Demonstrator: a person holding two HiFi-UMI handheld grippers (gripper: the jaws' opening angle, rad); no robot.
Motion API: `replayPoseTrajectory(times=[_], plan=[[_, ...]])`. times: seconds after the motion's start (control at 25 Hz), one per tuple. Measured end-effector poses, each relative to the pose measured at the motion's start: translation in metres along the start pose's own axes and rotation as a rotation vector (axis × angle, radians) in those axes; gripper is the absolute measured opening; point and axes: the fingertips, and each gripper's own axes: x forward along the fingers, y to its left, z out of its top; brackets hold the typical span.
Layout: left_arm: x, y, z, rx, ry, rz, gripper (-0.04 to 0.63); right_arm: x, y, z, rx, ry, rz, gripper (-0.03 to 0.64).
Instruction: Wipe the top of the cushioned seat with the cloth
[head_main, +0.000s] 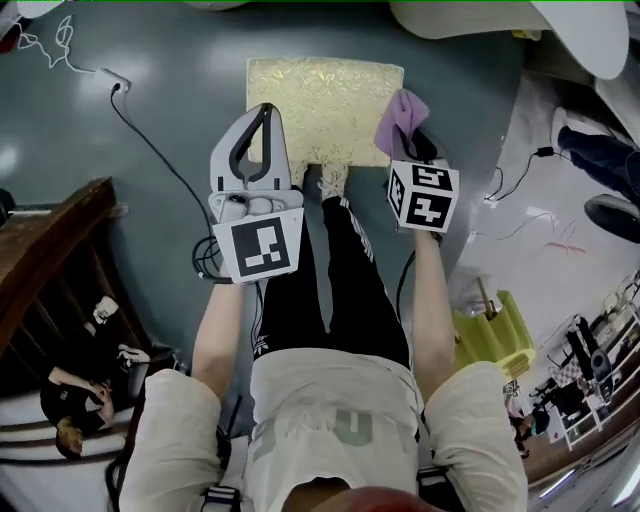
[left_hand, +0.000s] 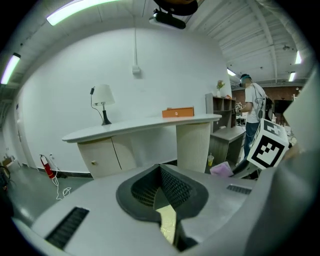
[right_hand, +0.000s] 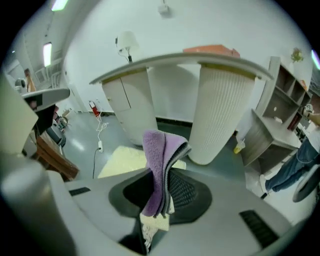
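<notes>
The cushioned seat (head_main: 325, 108) is a pale yellow patterned square on the grey floor, just beyond the person's feet. My right gripper (head_main: 408, 140) hangs over its right edge, shut on a folded purple cloth (head_main: 401, 118). In the right gripper view the cloth (right_hand: 161, 165) stands up between the jaws of that gripper (right_hand: 162, 177), with the seat (right_hand: 125, 159) below and to the left. My left gripper (head_main: 266, 115) is over the seat's left front part, jaws together and holding nothing. In the left gripper view this gripper (left_hand: 161, 170) has closed jaws, with a sliver of seat (left_hand: 167, 220) showing below them.
A white counter on a ribbed round pedestal (right_hand: 220, 110) stands beyond the seat, bearing a lamp (left_hand: 103, 100) and an orange box (left_hand: 177, 113). A cable (head_main: 150, 140) runs over the floor at left. Dark wooden furniture (head_main: 50, 260) is at left, a yellow-green object (head_main: 490, 335) at right, and a person (left_hand: 252, 110) by the shelves.
</notes>
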Motion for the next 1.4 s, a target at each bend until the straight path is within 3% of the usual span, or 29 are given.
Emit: replayPoseTrajectory(times=[0.16,0.28,0.48,0.8,0.96,1.4], plan=[[-0.023,0.02,0.075,-0.071,-0.016,0.01,0.006,-0.081,0.025,0.112,-0.019,-0.206,0.003,0.086],[-0.041,0.039,0.143,-0.051,-0.062,0.01,0.006,-0.156,0.05,0.19,-0.014,-0.371,-0.013,0.086],[-0.075,0.05,0.231,-0.074,-0.098,0.017,0.006,-0.268,0.088,0.262,-0.059,-0.527,-0.003,0.086],[-0.142,0.032,0.268,-0.113,-0.114,-0.039,0.006,-0.38,0.123,0.261,-0.1,-0.672,0.018,0.086],[-0.151,0.032,0.26,-0.148,-0.105,-0.058,0.006,-0.382,0.133,0.251,-0.082,-0.7,0.033,0.086],[-0.155,0.045,0.262,-0.136,-0.143,-0.069,0.006,-0.372,0.159,0.237,-0.068,-0.7,0.09,0.086]])
